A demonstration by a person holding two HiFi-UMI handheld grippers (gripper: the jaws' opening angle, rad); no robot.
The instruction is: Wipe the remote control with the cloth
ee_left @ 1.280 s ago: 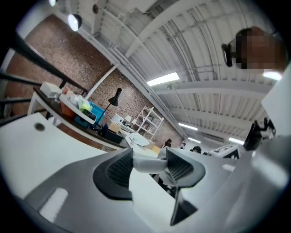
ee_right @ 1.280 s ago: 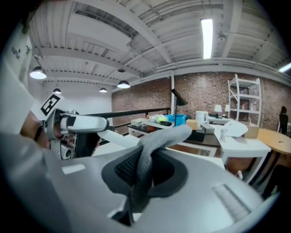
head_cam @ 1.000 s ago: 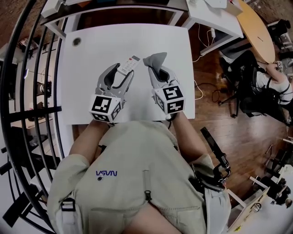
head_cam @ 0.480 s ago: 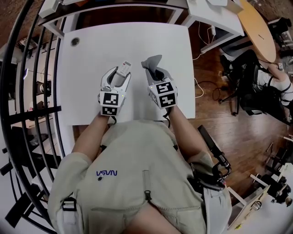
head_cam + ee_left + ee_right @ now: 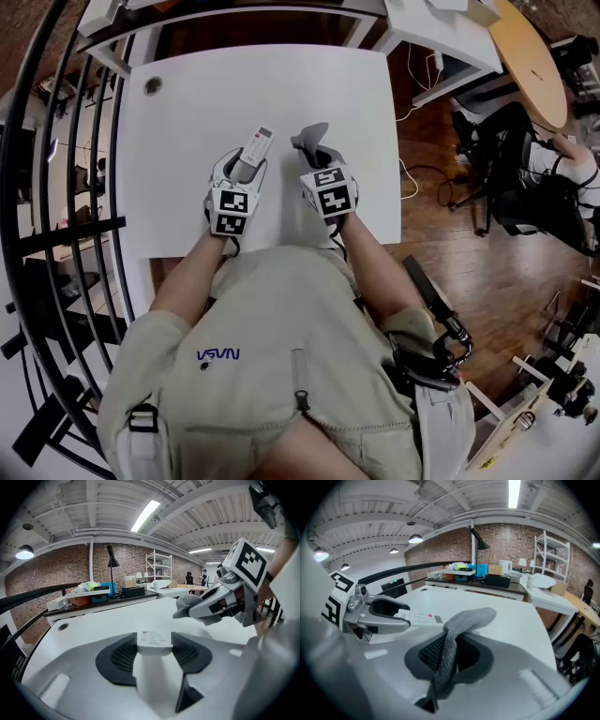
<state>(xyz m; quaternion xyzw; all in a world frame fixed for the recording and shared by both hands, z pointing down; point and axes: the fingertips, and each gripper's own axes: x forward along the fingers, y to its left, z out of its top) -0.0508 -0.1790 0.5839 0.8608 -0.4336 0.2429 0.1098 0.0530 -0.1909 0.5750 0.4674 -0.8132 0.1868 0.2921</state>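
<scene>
Left hand-held gripper [image 5: 242,167] clamps white remote [image 5: 258,143] — right hand-held gripper [image 5: 321,159] pinches grey cloth [image 5: 310,137]; shirt [image 5: 281,319] reads "NASA".

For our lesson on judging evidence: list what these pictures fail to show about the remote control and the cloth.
Remote control: rear half, head view, hidden by left gripper.
Its button print: every view, too small or blurred.
Cloth: lower end, right gripper view, hidden between the jaws.

Left gripper [image 5: 246,165] clamped on remote control [image 5: 260,142], right gripper [image 5: 316,153] pinching cloth [image 5: 308,134], side by side, forearms extended forward
</scene>
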